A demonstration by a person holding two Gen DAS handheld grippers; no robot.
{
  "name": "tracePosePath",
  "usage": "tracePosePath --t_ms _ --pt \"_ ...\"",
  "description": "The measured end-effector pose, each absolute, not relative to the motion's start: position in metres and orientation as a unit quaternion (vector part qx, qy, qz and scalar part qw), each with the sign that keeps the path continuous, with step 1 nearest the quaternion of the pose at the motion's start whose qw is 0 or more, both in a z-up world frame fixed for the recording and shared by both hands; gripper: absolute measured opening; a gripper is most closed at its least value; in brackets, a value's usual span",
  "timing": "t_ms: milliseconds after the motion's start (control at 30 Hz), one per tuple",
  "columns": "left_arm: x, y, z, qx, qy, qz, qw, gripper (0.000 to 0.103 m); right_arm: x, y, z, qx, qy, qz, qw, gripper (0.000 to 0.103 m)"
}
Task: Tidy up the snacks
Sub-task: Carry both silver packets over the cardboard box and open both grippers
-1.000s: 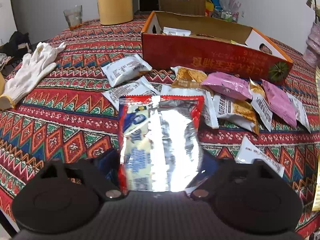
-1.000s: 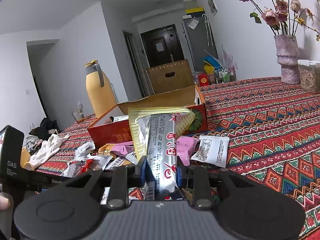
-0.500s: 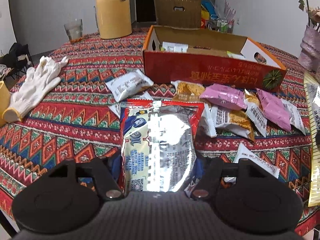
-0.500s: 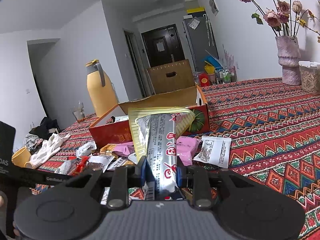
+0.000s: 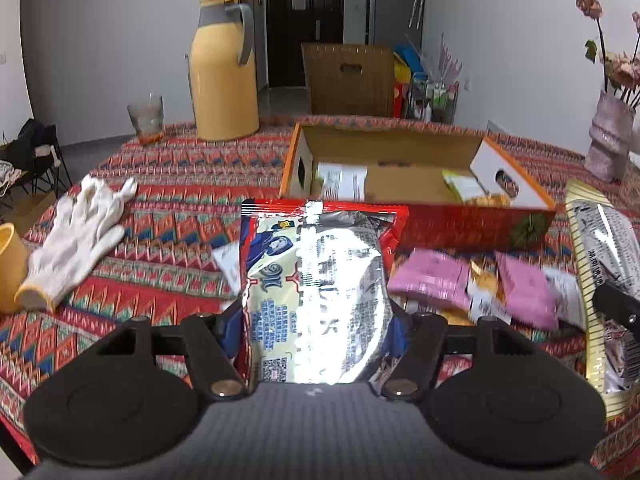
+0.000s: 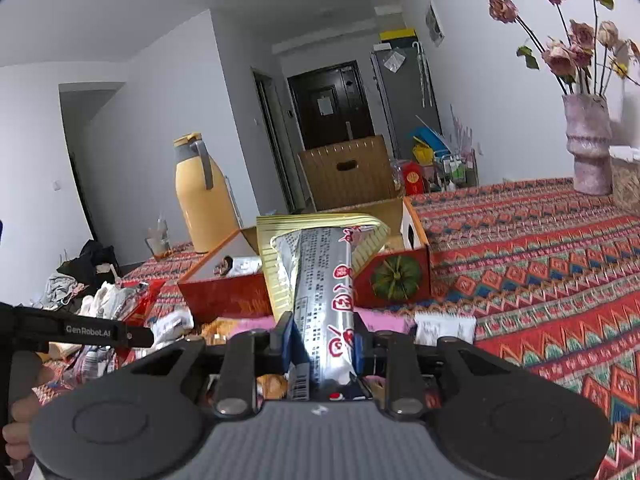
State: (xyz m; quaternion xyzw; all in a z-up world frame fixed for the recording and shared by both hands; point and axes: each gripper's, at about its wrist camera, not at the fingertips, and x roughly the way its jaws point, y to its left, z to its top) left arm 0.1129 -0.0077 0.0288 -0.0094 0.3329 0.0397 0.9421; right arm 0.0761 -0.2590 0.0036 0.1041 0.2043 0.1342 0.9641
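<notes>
My left gripper (image 5: 316, 320) is shut on a red-edged silver snack packet (image 5: 316, 280) and holds it above the table, in front of the open red cardboard box (image 5: 472, 228). My right gripper (image 6: 323, 336) is shut on a yellow-edged silver snack packet (image 6: 324, 280), also raised; this packet shows at the right edge of the left wrist view (image 5: 600, 272). The box (image 6: 396, 276) holds a few packets (image 5: 344, 180). Pink and orange packets (image 5: 432, 280) lie loose on the cloth before the box.
A yellow thermos jug (image 5: 224, 72) and a glass (image 5: 146, 118) stand at the back left. A white glove (image 5: 76, 240) and a yellow cup (image 5: 8, 268) lie at the left. A vase of flowers (image 6: 588, 148) stands at the far right. A wicker chair back (image 5: 348, 80) rises behind the table.
My left gripper has risen and tilted up with its packet, so the box's inside now shows. My right gripper has held nearly still with its packet.
</notes>
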Motion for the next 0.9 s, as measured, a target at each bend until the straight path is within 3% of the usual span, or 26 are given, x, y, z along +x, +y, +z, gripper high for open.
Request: tracePosePath --t_ms 500,900 --pt "0.176 -0.018 0.077 -0.016 0.285 0.036 0.958 0.067 0.164 -0.243 0.037 0.102 0.184 0.132 0.969 0.027" --pt "0.254 -0.022 0.086 -0.032 0.279 0.051 0.958 0.067 0.259 -0.235 0.042 0.112 0.208 0.129 0.963 0.027"
